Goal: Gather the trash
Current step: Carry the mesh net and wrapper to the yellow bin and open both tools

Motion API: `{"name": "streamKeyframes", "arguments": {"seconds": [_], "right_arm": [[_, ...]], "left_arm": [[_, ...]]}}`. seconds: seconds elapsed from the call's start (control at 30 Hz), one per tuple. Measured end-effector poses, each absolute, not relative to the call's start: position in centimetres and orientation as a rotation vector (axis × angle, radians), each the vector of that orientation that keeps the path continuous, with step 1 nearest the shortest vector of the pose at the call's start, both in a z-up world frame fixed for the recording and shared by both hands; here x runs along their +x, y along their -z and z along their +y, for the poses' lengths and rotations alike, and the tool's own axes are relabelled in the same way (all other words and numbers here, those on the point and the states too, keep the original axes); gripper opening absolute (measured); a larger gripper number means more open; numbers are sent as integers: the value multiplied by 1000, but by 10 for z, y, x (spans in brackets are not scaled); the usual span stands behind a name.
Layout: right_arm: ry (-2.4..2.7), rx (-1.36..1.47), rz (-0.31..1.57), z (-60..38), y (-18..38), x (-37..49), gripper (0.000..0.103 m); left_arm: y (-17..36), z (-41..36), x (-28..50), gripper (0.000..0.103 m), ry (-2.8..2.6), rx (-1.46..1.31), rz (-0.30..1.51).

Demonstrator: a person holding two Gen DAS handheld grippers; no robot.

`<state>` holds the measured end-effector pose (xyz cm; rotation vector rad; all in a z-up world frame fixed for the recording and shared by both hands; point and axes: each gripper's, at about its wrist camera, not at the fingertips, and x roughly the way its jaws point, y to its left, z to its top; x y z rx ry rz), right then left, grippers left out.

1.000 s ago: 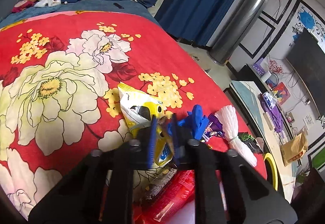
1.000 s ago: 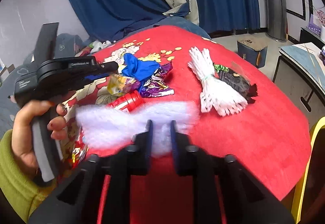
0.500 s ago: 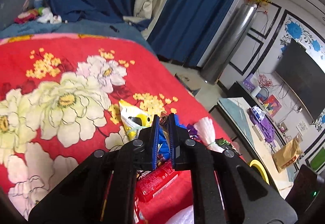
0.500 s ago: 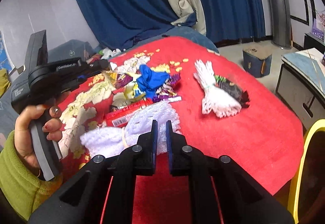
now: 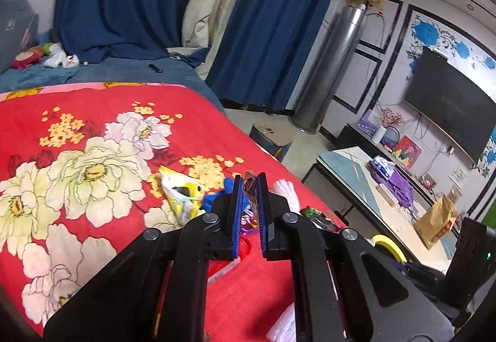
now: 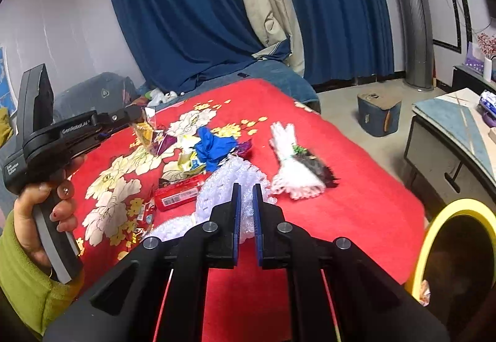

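Observation:
Litter lies on a bed with a red flowered blanket (image 5: 93, 112). My left gripper (image 5: 249, 184) is shut on a shiny gold and purple snack wrapper (image 6: 152, 133), held above the blanket; the right wrist view shows this gripper (image 6: 139, 117) in a hand at the left. My right gripper (image 6: 246, 190) is shut on a white foam net (image 6: 229, 184) that hangs from its fingers over the pile. Still on the blanket are a blue bag (image 6: 214, 146), a red wrapper (image 6: 178, 195), a yellow and white packet (image 5: 183, 193) and a second white net beside a black wrapper (image 6: 291, 170).
A yellow-rimmed bin (image 6: 449, 212) stands by the bed's right corner. Beyond it are a low table (image 6: 458, 125) and a small blue stool (image 6: 378, 116) on the floor. Blue curtains (image 6: 192, 16) hang behind the bed, and a silver column (image 5: 328, 72) stands near a television wall.
Both grippers have risen and drawn back from the pile. The snack wrapper has come up with the left one, and the white foam net has lifted off the blanket with the right one.

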<state>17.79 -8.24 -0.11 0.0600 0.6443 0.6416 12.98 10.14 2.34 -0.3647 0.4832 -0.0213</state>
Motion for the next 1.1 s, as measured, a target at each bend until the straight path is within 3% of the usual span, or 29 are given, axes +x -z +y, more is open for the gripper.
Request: {"name": "streamKeyframes", "arguments": {"seconds": [1.1], "right_arm": [[-453,123,525,-192,-37,168,7]], "left_arm": [[-28,6,118,5,217,-237,473]]}}
